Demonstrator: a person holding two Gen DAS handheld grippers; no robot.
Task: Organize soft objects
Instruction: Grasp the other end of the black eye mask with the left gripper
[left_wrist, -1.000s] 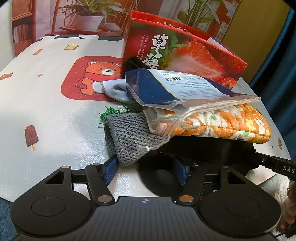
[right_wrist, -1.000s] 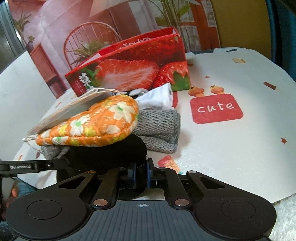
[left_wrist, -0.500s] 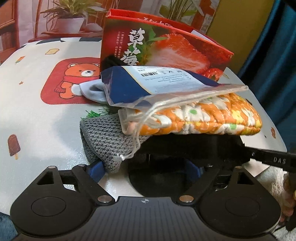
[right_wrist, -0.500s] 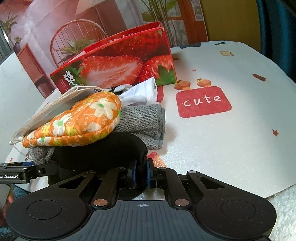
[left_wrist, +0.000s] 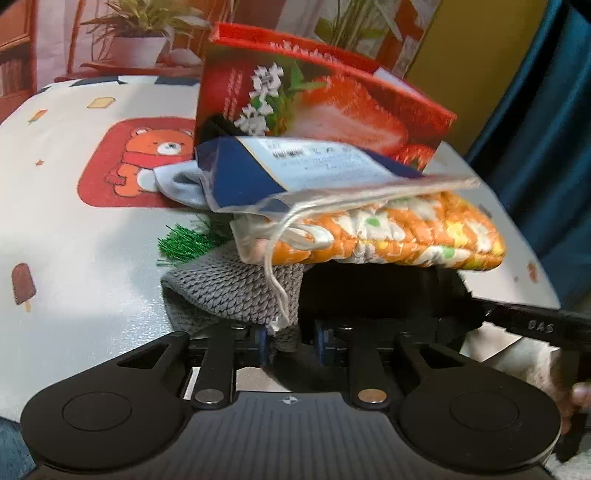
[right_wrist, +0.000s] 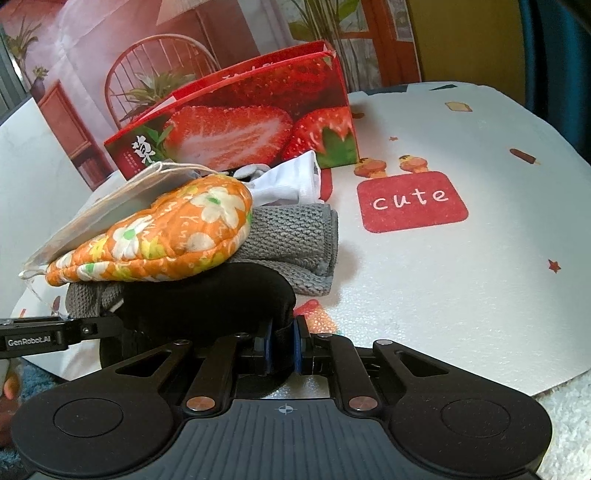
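Note:
A pile of soft things lies at the near table edge. An orange flowered quilted mitt (left_wrist: 406, 236) (right_wrist: 166, 229) rests on a black soft item (left_wrist: 369, 291) (right_wrist: 207, 295) and a grey knitted cloth (left_wrist: 229, 288) (right_wrist: 291, 236). A clear bag with a blue card (left_wrist: 295, 173) lies on top. My left gripper (left_wrist: 291, 343) is closing, and its pads press on the grey cloth's near edge and the black fabric beside it. My right gripper (right_wrist: 283, 349) is shut on the black item's edge from the other side.
A red strawberry box (left_wrist: 325, 99) (right_wrist: 240, 122) stands open behind the pile. White cloth (right_wrist: 291, 181) and a green fringe (left_wrist: 184, 242) lie between the two. The printed table (right_wrist: 461, 277) stretches right; its edge runs close in front of both grippers.
The left jaws spread wider, then closed in on the grey cloth's edge. The left view shifted slightly toward the pile. The right gripper kept its grip and stayed put.

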